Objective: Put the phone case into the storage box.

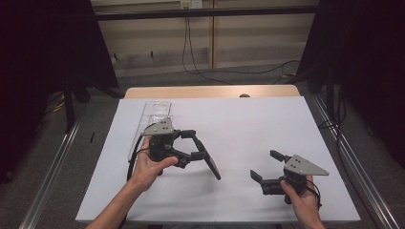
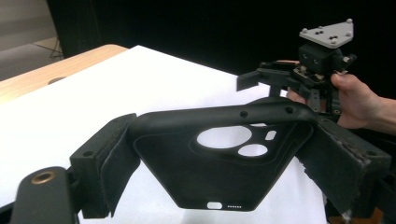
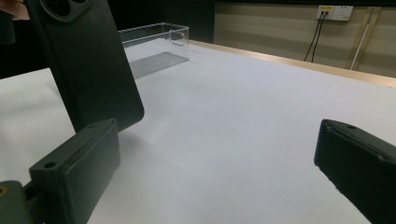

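My left gripper [image 1: 197, 148] is shut on a black phone case [image 1: 211, 166], which hangs tilted down to the right over the white sheet. In the left gripper view the case [image 2: 219, 158] sits across between both pads [image 2: 109, 163], its camera cut-outs facing me. At the lower right, my right gripper [image 1: 266, 164] is open with nothing between its jaws, a short way from the case. In the right gripper view its jaws [image 3: 219, 158] stand wide apart above the sheet, and the case [image 3: 84, 60] hangs at the upper left.
A white sheet [image 1: 248, 124] covers most of the wooden table [image 1: 210, 91]. A long clear plastic tray [image 1: 153, 119] lies at the sheet's left, behind my left hand. Metal rails run along both sides of the table, and cables hang at the back wall.
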`<state>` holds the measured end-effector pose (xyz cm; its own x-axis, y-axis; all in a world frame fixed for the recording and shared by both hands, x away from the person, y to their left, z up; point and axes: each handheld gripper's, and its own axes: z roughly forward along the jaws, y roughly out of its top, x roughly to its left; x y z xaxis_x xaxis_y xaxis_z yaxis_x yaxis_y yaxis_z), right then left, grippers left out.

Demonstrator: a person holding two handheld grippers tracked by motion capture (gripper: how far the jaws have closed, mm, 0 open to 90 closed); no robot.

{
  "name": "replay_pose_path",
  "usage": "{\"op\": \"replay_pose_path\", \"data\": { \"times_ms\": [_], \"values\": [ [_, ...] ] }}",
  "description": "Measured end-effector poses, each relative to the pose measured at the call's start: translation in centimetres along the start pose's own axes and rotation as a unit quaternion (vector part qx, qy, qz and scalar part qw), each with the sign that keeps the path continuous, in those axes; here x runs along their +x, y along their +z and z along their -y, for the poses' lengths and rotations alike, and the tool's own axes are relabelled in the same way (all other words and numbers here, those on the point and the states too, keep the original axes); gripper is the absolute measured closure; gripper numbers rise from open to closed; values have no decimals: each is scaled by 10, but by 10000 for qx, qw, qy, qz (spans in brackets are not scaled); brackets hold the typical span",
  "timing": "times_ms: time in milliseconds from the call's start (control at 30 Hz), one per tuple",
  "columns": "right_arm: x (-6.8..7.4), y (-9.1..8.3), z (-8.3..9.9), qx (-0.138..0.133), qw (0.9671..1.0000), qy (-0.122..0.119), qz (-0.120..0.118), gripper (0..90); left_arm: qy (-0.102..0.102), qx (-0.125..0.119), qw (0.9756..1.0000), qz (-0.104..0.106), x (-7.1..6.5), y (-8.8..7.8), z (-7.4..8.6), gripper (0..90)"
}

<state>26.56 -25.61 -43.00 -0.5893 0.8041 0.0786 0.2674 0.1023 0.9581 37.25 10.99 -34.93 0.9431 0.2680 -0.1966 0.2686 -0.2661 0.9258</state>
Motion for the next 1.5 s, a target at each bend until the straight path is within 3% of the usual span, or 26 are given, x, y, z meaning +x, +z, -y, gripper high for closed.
{"op": "replay_pose_path", "data": {
  "times_ms": [133, 333, 400, 500, 600, 733, 1000, 1233, 1500],
  "values": [
    [-2, -6, 2, 2, 9999, 46, 128, 0, -66, -36, 9999, -92, 2, -2, -1, 145],
    [-7, -16, 9, -53, 9986, 96, 516, 0, -126, -49, 9996, -249, 6, -7, -1, 145],
    [-9, -20, 10, -118, 9982, 171, 569, 0, -134, -62, 9994, -302, 8, -8, -1, 145],
    [-15, -23, 13, -94, 9978, 54, 661, 0, -164, -85, 9991, -388, 9, -10, -1, 145],
    [-19, -25, 15, -175, 9971, 172, 719, 0, -159, -110, 9987, -476, 11, -13, -2, 145],
    [-20, -24, 18, -60, 9972, 110, 734, 0, -242, -130, 9978, -601, 13, -15, -2, 145],
    [-21, -28, 18, -205, 9966, 156, 786, 0, -335, -233, 9956, -842, 18, -22, -6, 145],
    [-21, -30, 18, -266, 9965, 183, 768, 0, -323, -282, 9940, -1010, 22, -27, -17, 144],
    [-19, -27, 19, -192, 9972, 128, 713, 0, -289, -367, 9904, -1304, 27, -36, -31, 144]
  ]
}}
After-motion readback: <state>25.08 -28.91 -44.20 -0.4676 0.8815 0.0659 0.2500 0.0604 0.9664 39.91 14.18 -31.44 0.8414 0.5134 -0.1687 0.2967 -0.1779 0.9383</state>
